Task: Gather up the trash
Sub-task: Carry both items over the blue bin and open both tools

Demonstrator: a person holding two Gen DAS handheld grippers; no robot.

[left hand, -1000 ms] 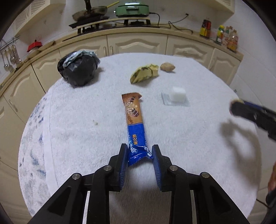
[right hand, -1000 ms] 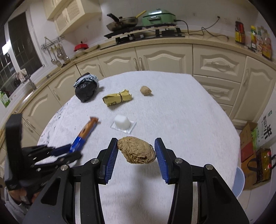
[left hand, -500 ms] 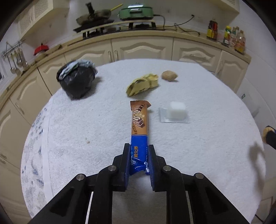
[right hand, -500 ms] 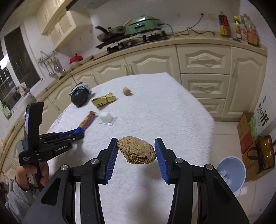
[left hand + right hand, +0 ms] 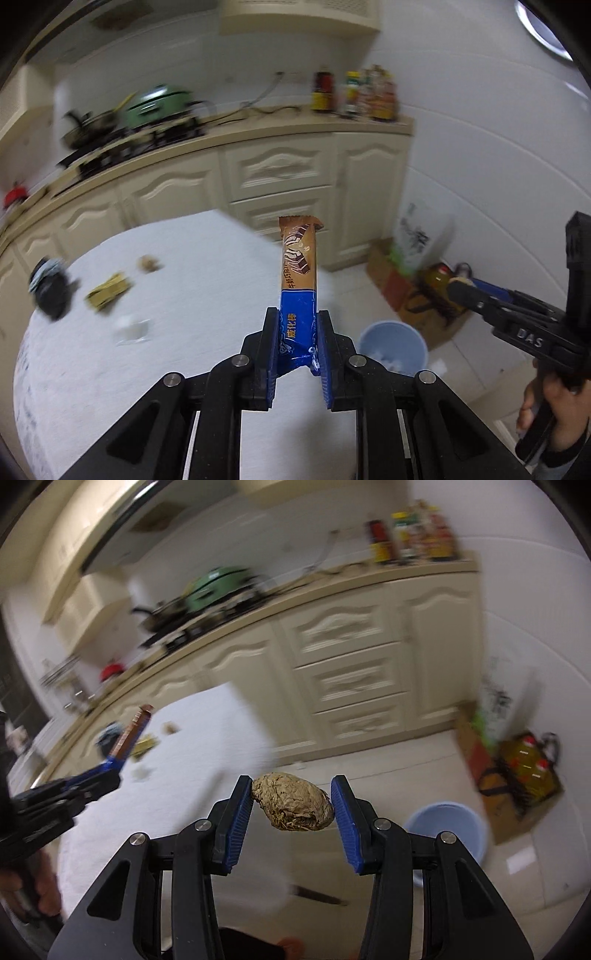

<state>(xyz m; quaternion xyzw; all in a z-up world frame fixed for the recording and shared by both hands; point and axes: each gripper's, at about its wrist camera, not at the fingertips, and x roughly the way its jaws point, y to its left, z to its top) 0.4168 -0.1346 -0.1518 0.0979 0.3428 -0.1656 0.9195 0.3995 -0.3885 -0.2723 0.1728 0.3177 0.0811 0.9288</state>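
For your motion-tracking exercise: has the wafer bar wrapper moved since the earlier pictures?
Yes. The wafer bar wrapper is lifted off the white tablecloth, toward the blue bin.

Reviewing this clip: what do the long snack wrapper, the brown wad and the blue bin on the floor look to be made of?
Snack wrapper: glossy printed plastic film, likely foil-lined; it shines and creases where the left tool clamps it.
Brown wad: crumpled matte paper, wrinkled and fibrous, held in the right tool.
Blue bin: smooth moulded plastic, probably; uniform pale colour, thin rim.
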